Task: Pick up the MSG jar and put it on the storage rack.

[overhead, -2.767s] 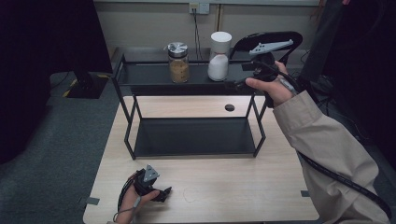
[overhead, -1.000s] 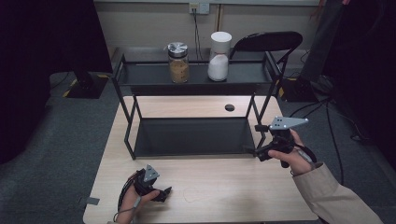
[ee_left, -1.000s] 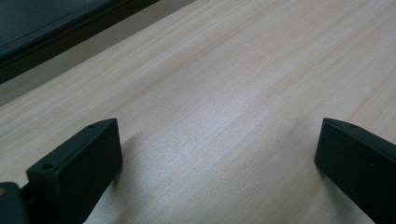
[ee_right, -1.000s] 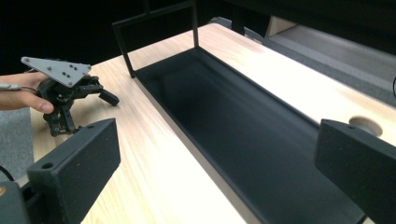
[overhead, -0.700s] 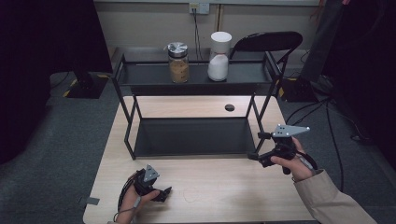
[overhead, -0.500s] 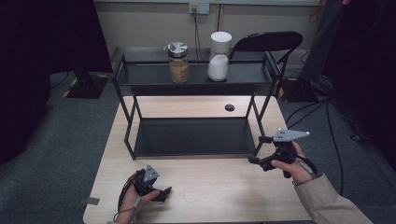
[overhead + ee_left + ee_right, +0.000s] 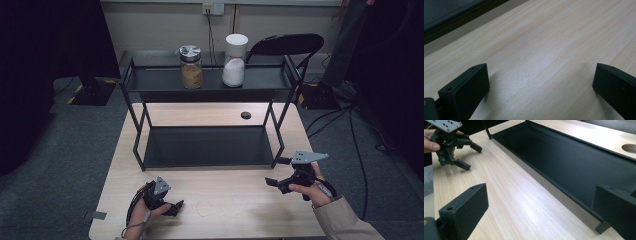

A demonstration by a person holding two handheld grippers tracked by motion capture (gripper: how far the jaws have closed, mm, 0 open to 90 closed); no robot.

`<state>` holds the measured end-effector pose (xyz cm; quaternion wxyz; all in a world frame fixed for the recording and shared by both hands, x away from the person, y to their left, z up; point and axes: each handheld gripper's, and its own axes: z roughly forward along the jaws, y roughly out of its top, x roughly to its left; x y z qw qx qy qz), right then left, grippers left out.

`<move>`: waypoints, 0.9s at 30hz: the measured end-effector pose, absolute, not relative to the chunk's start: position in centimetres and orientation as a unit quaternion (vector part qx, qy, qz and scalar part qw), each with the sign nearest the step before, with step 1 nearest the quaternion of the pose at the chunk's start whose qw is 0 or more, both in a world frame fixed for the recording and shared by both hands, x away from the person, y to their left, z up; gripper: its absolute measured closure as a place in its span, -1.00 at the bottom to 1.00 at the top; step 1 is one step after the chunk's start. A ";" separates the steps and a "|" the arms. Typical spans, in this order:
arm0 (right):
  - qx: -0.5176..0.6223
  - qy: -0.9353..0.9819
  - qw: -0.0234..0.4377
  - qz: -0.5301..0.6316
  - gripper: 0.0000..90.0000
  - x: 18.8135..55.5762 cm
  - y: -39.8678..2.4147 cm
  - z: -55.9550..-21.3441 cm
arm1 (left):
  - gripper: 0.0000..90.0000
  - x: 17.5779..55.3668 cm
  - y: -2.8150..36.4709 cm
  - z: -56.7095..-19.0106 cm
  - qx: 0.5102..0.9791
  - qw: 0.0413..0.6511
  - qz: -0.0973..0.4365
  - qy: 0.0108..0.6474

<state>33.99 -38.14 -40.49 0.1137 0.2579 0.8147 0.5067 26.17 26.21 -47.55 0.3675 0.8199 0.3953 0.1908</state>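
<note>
Both grippers sit low over the front edge of the table [image 7: 215, 220], jaws spread wide and holding nothing: the left gripper [image 7: 172, 207] near the front left corner, the right gripper [image 7: 275, 182] near the front right, just off the black rack [image 7: 207, 145]. The two jars stand well apart from them on the rack's top shelf at the back edge, the brown-filled jar [image 7: 190, 67] beside the white-lidded jar [image 7: 235, 60]. This looks like a pause between placements; a next move would call for raising a hand to the shelf or ending the work.
</note>
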 end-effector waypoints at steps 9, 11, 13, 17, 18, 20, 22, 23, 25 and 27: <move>0.264 0.820 0.111 0.495 -1.00 33.6 -38.4 -41.8 | -1.00 26.2 26.2 -47.5 0.820 0.367 0.191 0.396; 0.264 0.822 0.110 0.493 -1.00 33.5 -38.4 -42.0 | -1.00 26.2 26.2 -47.5 0.821 0.366 0.191 0.395; 0.264 0.822 0.109 0.492 -1.00 33.5 -38.5 -42.4 | -1.00 26.2 26.2 -47.5 0.820 0.367 0.191 0.396; 0.268 0.821 0.108 0.492 -1.00 33.2 -38.8 -42.9 | -1.00 26.2 26.2 -47.5 0.820 0.367 0.191 0.396; 0.269 0.821 0.108 0.491 -1.00 33.2 -38.9 -43.0 | -1.00 26.2 26.2 -47.5 0.820 0.367 0.191 0.396; 0.270 0.822 0.109 0.489 -1.00 33.0 -39.0 -43.2 | -1.00 26.2 26.2 -47.5 0.820 0.367 0.191 0.396; 0.273 0.822 0.106 0.488 -1.00 32.9 -39.1 -43.6 | -1.00 26.2 26.2 -47.5 0.820 0.367 0.191 0.396; 0.273 0.823 0.105 0.487 -1.00 32.9 -39.2 -43.8 | -1.00 26.2 26.2 -47.5 0.820 0.367 0.191 0.396; 0.273 0.824 0.104 0.486 -1.00 32.8 -39.2 -44.1 | -1.00 26.2 26.2 -47.5 0.820 0.367 0.191 0.396; 0.274 0.824 0.103 0.485 -1.00 32.7 -39.3 -44.4 | -1.00 26.2 26.2 -47.5 0.820 0.367 0.191 0.396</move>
